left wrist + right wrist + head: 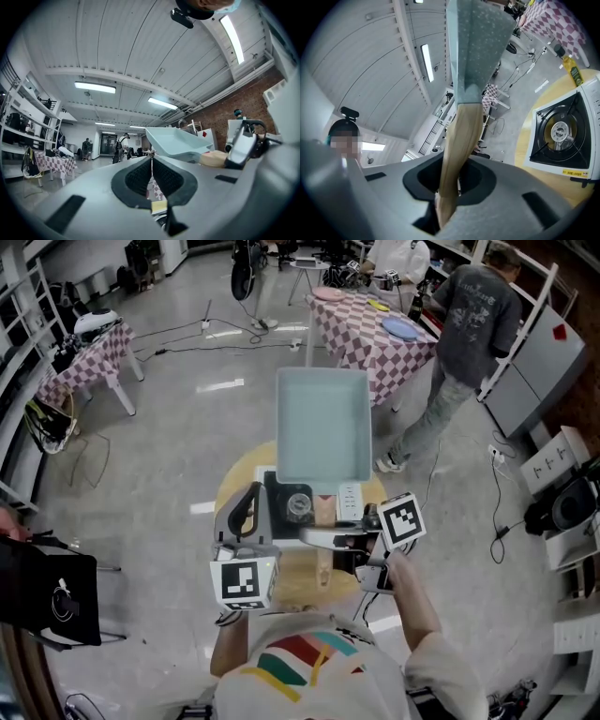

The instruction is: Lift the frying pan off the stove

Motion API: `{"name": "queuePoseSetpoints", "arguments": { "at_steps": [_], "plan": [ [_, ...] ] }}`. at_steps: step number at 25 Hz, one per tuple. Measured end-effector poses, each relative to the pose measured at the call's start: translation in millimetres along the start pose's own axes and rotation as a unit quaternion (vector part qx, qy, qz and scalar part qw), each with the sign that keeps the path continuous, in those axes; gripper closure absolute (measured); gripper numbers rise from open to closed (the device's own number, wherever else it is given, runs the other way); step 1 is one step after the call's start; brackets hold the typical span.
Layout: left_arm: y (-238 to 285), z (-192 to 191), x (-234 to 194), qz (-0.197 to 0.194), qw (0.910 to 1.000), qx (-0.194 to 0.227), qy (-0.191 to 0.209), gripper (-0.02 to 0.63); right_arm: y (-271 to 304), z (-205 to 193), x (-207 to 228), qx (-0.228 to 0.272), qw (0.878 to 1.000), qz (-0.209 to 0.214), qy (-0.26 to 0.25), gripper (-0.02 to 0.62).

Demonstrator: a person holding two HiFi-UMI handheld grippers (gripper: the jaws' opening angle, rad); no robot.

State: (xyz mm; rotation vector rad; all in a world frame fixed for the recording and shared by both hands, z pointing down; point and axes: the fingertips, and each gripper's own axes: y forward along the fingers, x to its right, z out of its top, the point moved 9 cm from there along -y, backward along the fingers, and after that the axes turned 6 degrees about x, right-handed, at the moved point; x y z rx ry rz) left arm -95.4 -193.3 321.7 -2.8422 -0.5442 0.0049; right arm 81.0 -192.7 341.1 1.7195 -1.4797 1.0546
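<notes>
The frying pan is a square, pale blue-grey pan with a light wooden handle. It hangs above the portable stove and touches nothing. My right gripper is shut on the handle from the right. In the right gripper view the handle runs up out of my right gripper to the pan, with the stove well below. My left gripper is shut and empty at the stove's left. In the left gripper view my left gripper points past the raised pan.
The stove stands on a small round wooden table, with an oil bottle at its far edge. A person in grey stands at the back right beside a checkered table. Another checkered table and floor cables lie at the left.
</notes>
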Motion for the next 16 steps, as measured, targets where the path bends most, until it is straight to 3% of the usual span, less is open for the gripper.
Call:
{"name": "queuePoseSetpoints", "arguments": {
  "at_steps": [16],
  "plan": [
    [-1.6, -0.4, -4.4, 0.007, 1.0, -0.002, 0.001, 0.598, 2.0, -2.0, -3.5, 0.003, 1.0, 0.011, 0.001, 0.552]
  ]
}}
